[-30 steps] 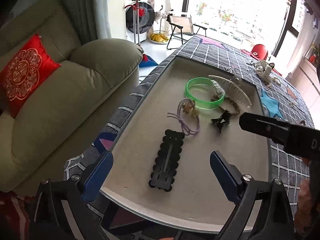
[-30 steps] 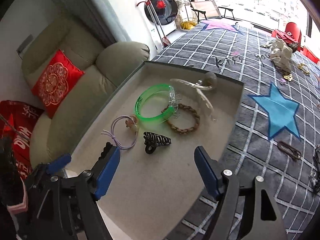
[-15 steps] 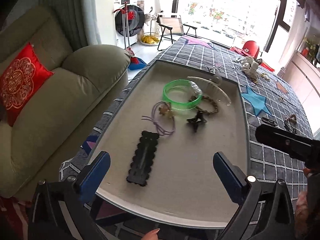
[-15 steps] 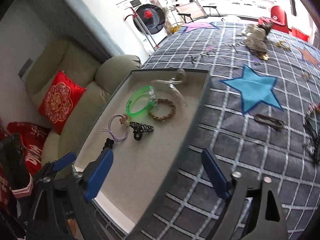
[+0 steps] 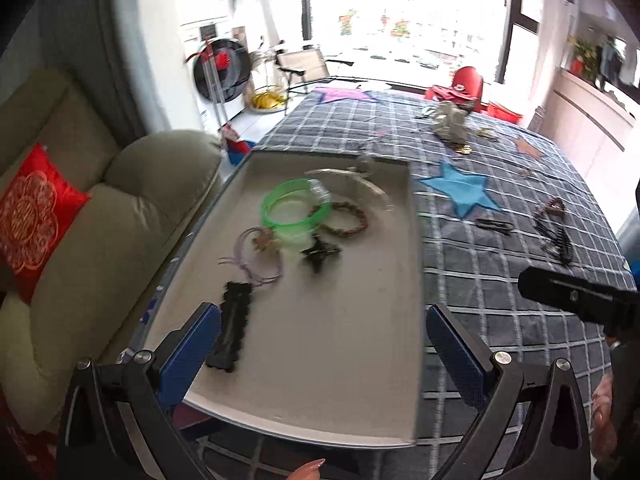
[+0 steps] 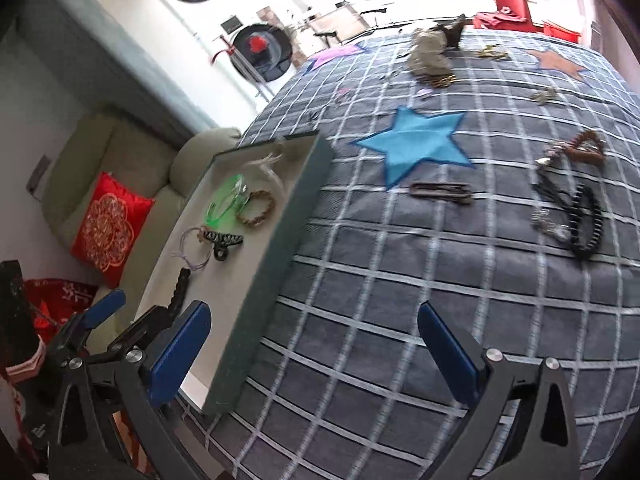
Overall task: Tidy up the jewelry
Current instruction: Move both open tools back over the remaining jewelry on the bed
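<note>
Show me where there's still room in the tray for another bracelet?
The tray is bare on its near right half, between the black hair clip and the right wall. The far left is crowded: green bangle, braided bracelet, purple hair tie, claw clip.

Black barrette (image 5: 231,330): near end hidden behind left tongs (image 5: 322,346). Clear hair comb (image 5: 352,184) motion-blurred. Small items near pale figurine (image 6: 430,54) unresolvable.
</note>
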Available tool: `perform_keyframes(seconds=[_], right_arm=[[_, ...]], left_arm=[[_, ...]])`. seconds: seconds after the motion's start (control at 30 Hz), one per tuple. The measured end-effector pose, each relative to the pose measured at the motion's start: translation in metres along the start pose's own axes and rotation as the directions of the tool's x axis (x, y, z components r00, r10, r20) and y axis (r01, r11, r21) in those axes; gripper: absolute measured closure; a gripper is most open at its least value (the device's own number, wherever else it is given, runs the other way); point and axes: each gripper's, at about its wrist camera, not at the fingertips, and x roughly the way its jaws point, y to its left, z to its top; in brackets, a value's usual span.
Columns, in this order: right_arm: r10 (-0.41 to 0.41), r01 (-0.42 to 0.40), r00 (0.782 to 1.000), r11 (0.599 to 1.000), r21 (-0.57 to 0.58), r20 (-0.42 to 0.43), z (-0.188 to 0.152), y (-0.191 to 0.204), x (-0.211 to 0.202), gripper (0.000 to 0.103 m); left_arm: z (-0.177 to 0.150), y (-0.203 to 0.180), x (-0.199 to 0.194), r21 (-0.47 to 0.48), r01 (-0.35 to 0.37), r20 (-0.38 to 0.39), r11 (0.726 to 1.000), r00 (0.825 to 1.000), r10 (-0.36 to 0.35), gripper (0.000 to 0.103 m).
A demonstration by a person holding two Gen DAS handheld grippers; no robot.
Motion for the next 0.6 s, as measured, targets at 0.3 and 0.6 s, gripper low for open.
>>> perform_keyframes(seconds=[0.3, 0.6], right_arm=[[-0.098, 0.096, 0.995, 0.993, 0.075, 0.017, -0.011, -0.052, -0.030, 0.000], [-0.232, 0.216, 0.972, 0.952, 0.219, 0.049, -0.026, -0.127, -0.072, 0.000]], left_arm=[[0.006, -0.048, 0.001, 0.068, 0.104, -0.036, 0.992, 0.994, -0.102, 0.000], [0.011, -0.111, 0.003, 0.130, 0.217, -0.068, 0.967, 0.975, -0.210, 0.000]])
